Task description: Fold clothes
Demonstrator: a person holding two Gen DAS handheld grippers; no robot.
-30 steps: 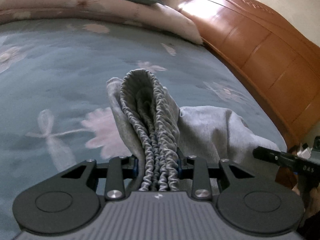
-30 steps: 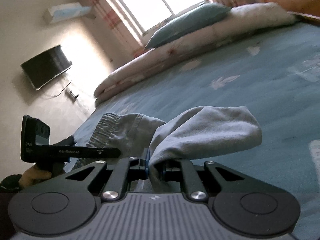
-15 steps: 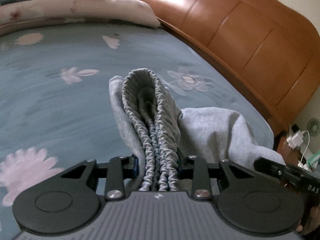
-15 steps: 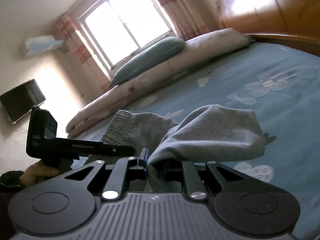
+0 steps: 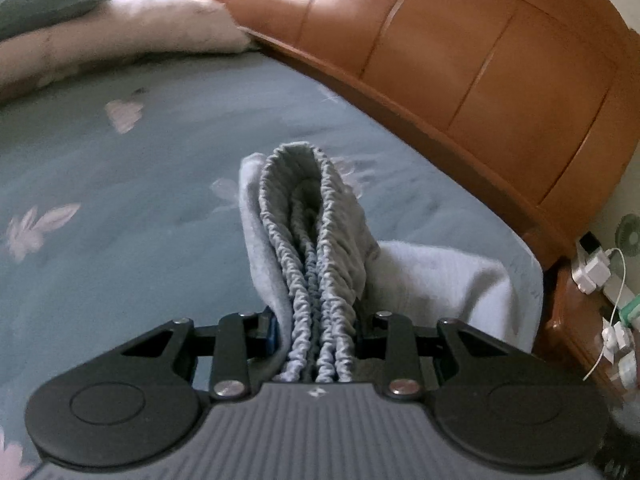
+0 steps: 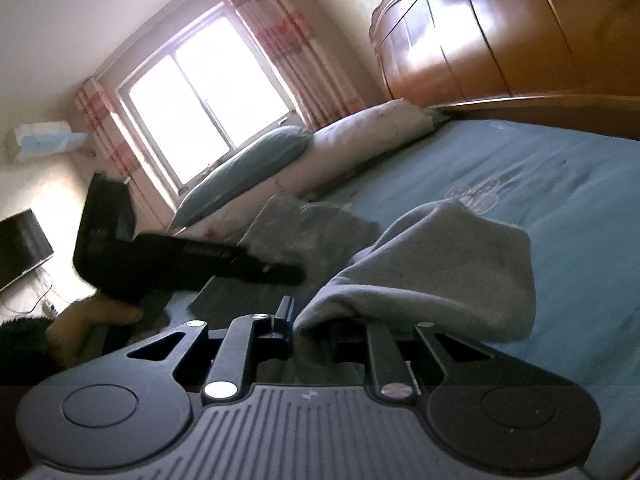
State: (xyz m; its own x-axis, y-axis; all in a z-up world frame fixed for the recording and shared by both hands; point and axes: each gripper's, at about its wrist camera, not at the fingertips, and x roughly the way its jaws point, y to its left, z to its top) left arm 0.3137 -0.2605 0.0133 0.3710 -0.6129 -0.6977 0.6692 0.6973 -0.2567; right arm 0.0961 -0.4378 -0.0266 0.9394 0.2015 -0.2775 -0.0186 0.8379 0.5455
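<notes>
1. My left gripper (image 5: 316,330) clamps the grey garment's (image 5: 308,236) gathered elastic waistband, which stands up between the fingers.
2. My right gripper's (image 6: 310,334) jaws are opening with a fold of the same grey cloth between them.
3. The garment hangs over the blue floral bedspread (image 5: 120,200).

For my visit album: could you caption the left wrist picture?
Left hand-held gripper clamps the gathered elastic waistband of grey pants above a floral bedsheet.

This is a bedroom in a home. There is a bed (image 5: 120,184) with a blue flowered sheet, pillows (image 6: 248,168) and a wooden headboard (image 5: 460,64). A curtained window (image 6: 208,92) and a wall TV (image 6: 22,246) are seen too.
</notes>
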